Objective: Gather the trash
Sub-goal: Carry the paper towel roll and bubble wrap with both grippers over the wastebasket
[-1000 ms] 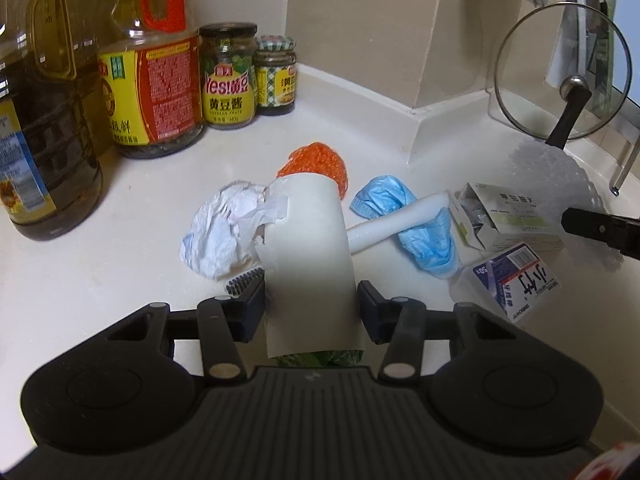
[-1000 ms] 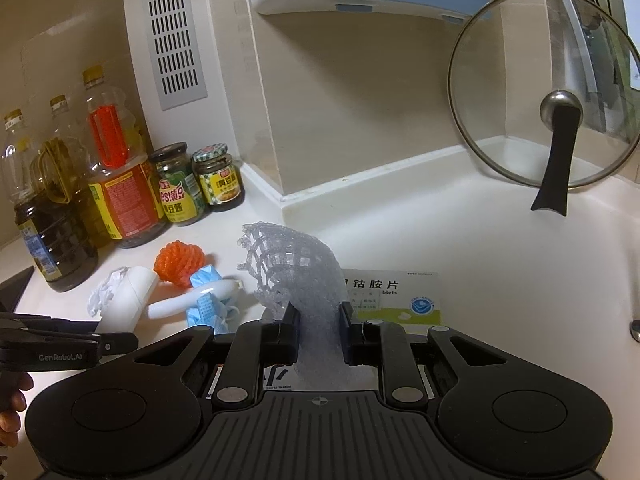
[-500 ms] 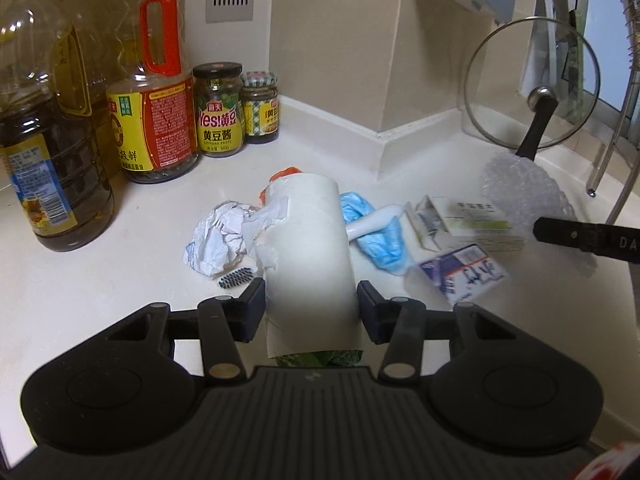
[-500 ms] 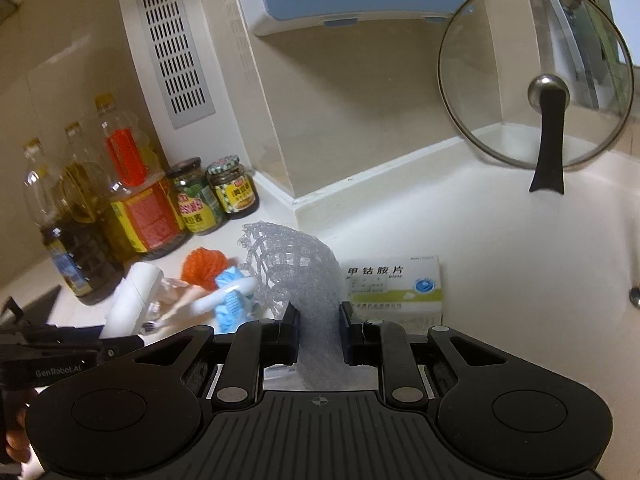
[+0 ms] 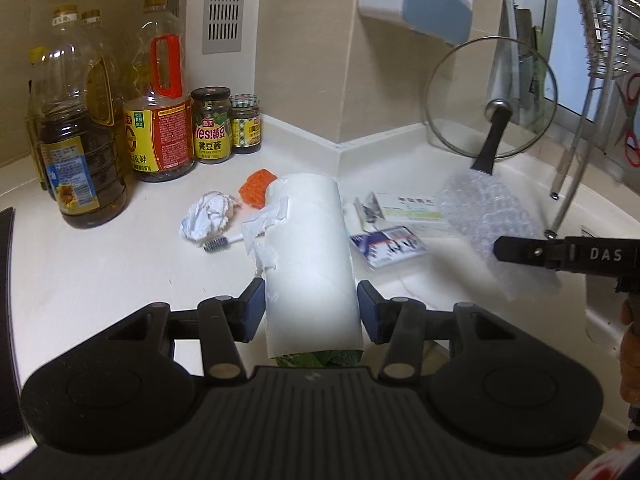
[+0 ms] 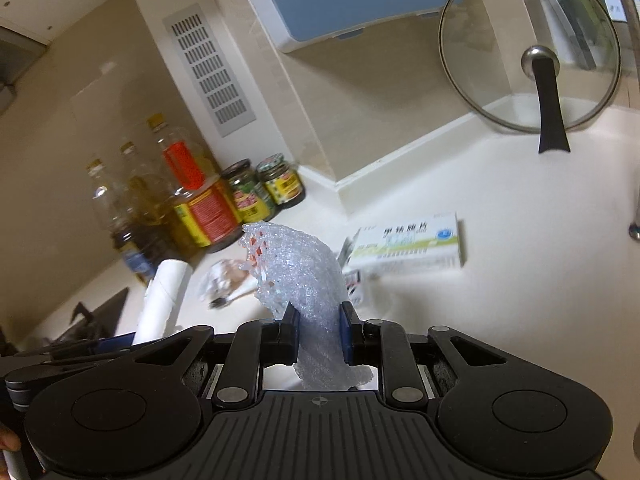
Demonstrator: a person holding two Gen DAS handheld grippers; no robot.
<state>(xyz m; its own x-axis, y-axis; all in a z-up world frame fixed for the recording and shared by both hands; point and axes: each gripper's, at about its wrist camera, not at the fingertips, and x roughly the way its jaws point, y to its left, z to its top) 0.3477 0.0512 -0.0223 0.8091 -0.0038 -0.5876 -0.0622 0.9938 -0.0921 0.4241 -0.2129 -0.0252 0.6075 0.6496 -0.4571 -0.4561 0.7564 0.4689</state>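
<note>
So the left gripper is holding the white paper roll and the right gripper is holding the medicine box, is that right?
Not quite. The left gripper does hold the white paper roll, but the right gripper holds a foam net sleeve, as the right wrist view shows. The medicine box lies on the counter.

Oil bottles are standing along the wall beside two sauce jars – a glass pot lid is leaning upright in the corner of the white counter, under a wall vent
</note>
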